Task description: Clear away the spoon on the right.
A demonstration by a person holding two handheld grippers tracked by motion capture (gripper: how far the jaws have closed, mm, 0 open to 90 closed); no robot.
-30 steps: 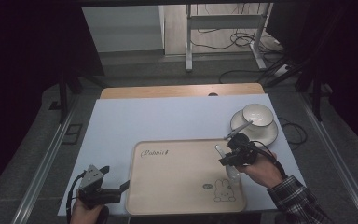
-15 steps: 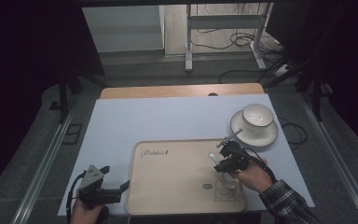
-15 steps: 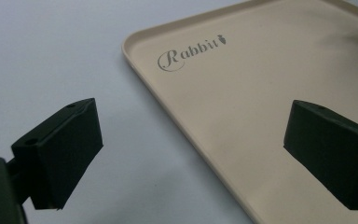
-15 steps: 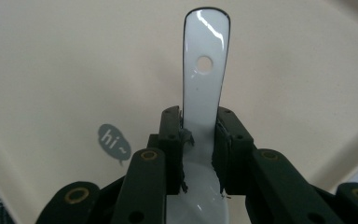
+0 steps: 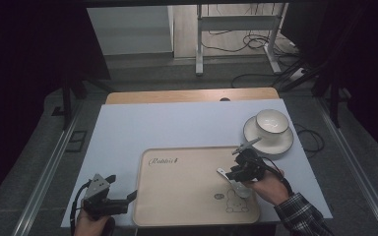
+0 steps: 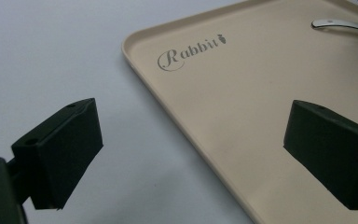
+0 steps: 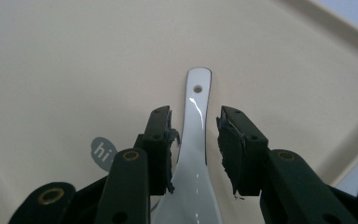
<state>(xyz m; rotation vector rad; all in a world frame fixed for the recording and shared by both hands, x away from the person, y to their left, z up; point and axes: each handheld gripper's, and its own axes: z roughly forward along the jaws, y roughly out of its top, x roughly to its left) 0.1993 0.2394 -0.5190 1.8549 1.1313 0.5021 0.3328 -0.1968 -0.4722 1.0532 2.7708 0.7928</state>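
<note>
Right gripper view has the right gripper (image 7: 196, 149) straddling the glossy white ceramic spoon (image 7: 195, 140), jaws parted with gaps both sides, not clamped; the spoon lies flat on the beige plastic tray (image 7: 74, 60). Left gripper (image 5: 109, 199) rests agape by the tray's edge on the bench (image 5: 177, 123), likely on standby.

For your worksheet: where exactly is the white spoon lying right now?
The white spoon lies on the beige tray, in its right half beside the printed rabbit, between the parted jaws of the right gripper.
</note>
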